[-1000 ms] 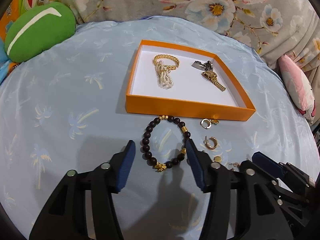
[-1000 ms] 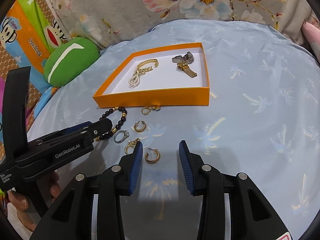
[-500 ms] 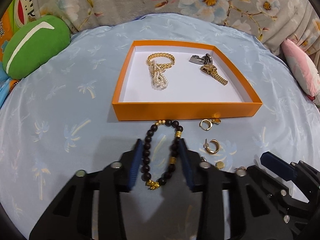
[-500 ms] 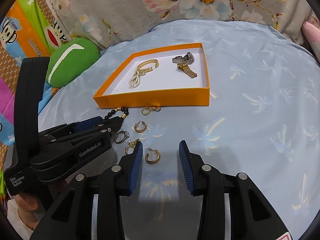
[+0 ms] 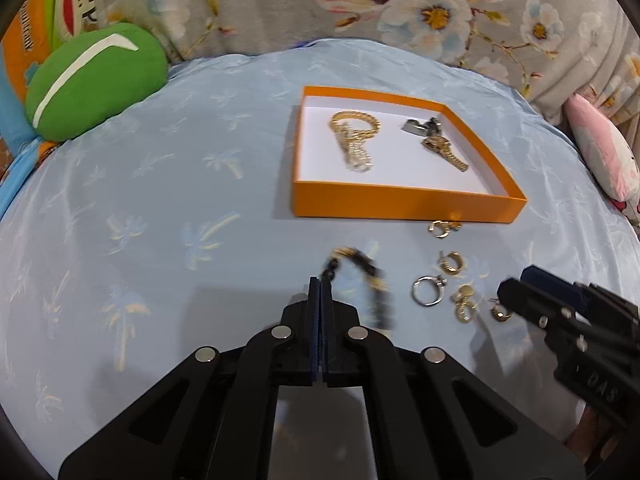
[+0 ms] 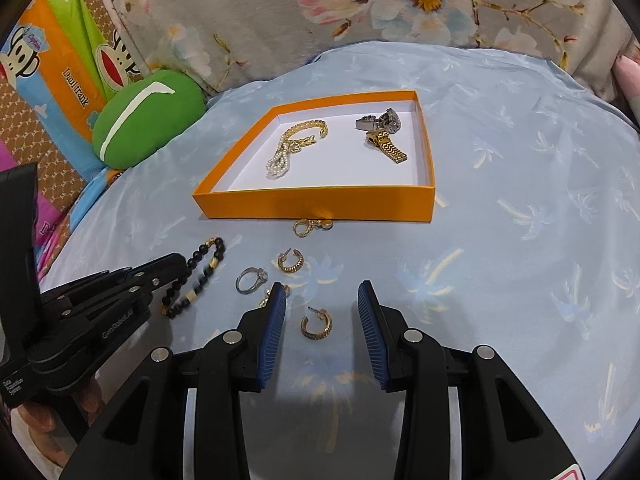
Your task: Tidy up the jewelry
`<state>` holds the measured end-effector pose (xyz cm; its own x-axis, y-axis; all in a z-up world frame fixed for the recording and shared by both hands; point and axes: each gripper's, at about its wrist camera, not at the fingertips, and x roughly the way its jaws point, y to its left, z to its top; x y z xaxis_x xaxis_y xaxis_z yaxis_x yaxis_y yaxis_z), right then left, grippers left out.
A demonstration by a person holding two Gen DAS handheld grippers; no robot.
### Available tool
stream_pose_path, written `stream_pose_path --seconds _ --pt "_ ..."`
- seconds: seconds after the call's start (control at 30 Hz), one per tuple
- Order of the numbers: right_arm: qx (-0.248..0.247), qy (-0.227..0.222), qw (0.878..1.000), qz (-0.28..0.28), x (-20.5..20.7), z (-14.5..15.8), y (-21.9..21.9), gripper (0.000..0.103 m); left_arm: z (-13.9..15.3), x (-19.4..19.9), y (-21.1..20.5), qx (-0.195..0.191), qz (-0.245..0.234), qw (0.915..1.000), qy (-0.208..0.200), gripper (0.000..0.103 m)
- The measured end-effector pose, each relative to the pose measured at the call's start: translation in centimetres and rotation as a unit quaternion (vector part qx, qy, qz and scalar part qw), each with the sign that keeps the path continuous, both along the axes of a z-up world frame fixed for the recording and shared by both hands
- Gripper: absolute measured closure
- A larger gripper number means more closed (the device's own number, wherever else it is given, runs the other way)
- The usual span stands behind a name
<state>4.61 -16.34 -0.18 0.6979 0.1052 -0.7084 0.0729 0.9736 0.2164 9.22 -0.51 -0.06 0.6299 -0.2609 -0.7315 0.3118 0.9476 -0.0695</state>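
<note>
My left gripper (image 5: 321,282) is shut on the dark bead bracelet (image 5: 366,276), which hangs blurred to the right of its tips; the bracelet also shows in the right wrist view (image 6: 200,272). The orange box (image 5: 404,204) lies beyond and holds a gold and pearl bracelet (image 5: 354,136) and a watch (image 5: 436,140). My right gripper (image 6: 322,300) is open, low over the cloth, with a gold hoop earring (image 6: 316,324) between its fingers. A silver ring (image 6: 251,280) and more gold earrings (image 6: 290,261) lie on the cloth between the grippers.
A green cushion (image 5: 96,80) sits at the back left and a pink one (image 5: 600,156) at the right. Floral fabric (image 6: 360,8) rises behind the blue palm-print cloth (image 5: 160,200). One small earring (image 6: 310,226) lies against the box's front wall.
My left gripper closed from wide open onto the bead bracelet and pulled it back and left, away from the box. My right gripper stayed open over the hoop earring.
</note>
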Motion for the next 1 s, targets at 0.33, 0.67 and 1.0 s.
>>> stream_pose_path --seconds 0.33,0.67,1.0 --pt "-0.029 0.023 0.999 0.027 3.6 -0.6 1.7 0.067 0.0 -0.1 0.7 -0.021 -0.007 0.9997 0.009 0.103" --pt "-0.079 0.04 0.995 0.035 4.5 -0.8 3.2 0.083 0.5 -1.4 0.6 -0.029 -0.02 0.9994 -0.004 0.058" --pt "-0.077 0.031 0.996 0.023 3.8 -0.4 2.6 0.087 -0.2 -0.9 1.3 -0.033 -0.005 0.9991 0.026 0.057"
